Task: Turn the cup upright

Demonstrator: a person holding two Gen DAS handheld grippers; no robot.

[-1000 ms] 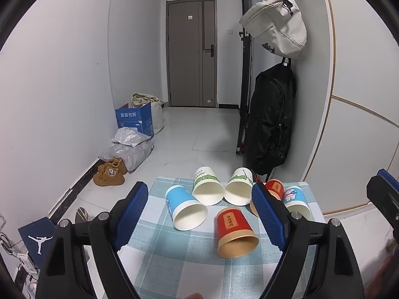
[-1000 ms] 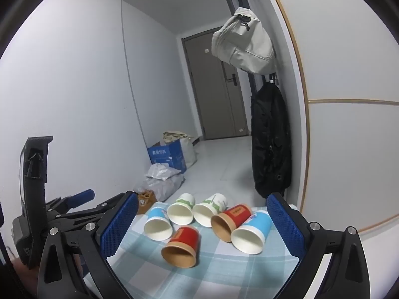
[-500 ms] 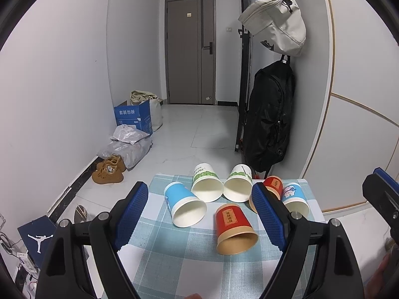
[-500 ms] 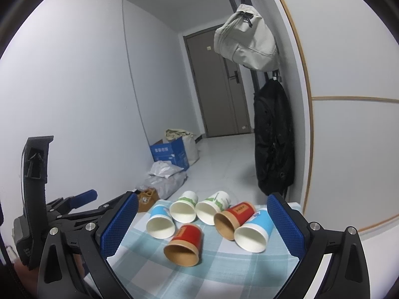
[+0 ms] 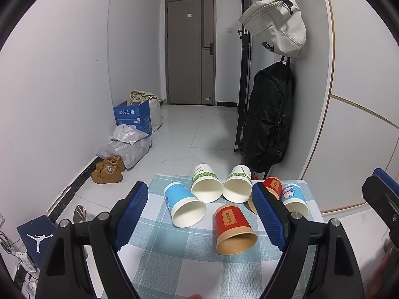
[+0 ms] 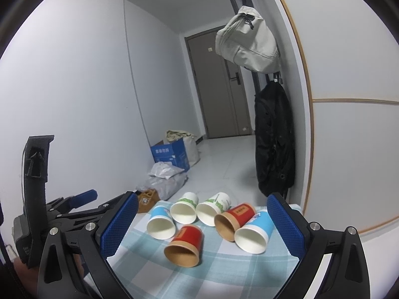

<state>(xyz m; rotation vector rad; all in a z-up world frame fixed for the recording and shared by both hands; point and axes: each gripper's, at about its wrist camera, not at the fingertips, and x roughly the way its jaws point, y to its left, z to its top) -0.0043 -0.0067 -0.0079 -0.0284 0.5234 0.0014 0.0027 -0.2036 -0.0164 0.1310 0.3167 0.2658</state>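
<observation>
Several paper cups lie on their sides on a checked cloth (image 5: 174, 256), mouths toward me. Nearest is a red cup (image 5: 233, 226), also in the right wrist view (image 6: 185, 245). A blue cup (image 5: 183, 208) lies to its left, two white-green cups (image 5: 207, 186) (image 5: 238, 186) behind, a second red cup (image 6: 233, 220) and a blue patterned cup (image 6: 253, 231) to the right. My left gripper (image 5: 200, 218) is open and empty above the near cups. My right gripper (image 6: 202, 226) is open and empty, held back from the cups.
The small table's far edge (image 5: 174, 177) drops to a tiled hallway floor. A black backpack (image 5: 269, 117) and a grey bag (image 5: 276, 22) hang on the right wall. A blue box (image 5: 133, 117), plastic bags and brown shoes (image 5: 108, 169) lie along the left wall.
Both grippers have drifted slightly, so the cups sit a little differently in view. Neither gripper has opened or shut, and no cup has moved.
</observation>
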